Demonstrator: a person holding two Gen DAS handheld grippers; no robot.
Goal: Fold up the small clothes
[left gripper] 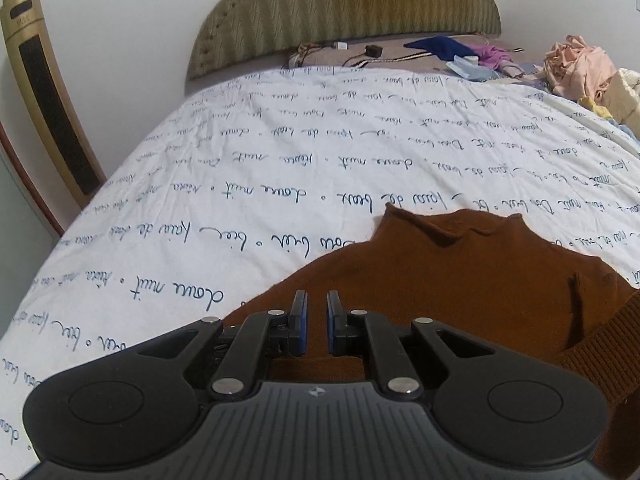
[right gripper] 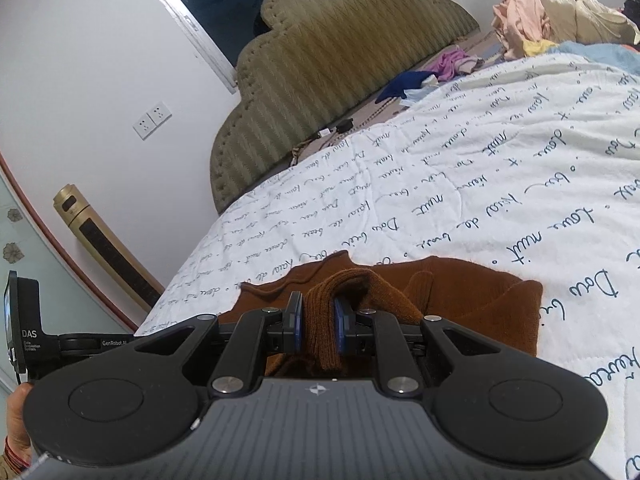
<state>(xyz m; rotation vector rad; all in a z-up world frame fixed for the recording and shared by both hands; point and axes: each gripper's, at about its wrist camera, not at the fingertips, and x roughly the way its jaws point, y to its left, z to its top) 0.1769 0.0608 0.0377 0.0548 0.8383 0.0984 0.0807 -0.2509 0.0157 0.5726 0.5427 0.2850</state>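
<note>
Right hand-held gripper (right gripper: 318, 312) clamps brown sweater (right gripper: 472, 296) — hem hidden, cut off below

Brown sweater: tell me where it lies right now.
The brown sweater lies on the white script-printed quilt at the near edge of the bed, far from the green headboard. In the right wrist view its ribbed part is clamped in the right tool.

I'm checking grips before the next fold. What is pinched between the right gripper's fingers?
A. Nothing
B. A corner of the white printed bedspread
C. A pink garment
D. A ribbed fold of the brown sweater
D: in the right wrist view, the right gripper clamps a ribbed fold of the brown sweater.
</note>
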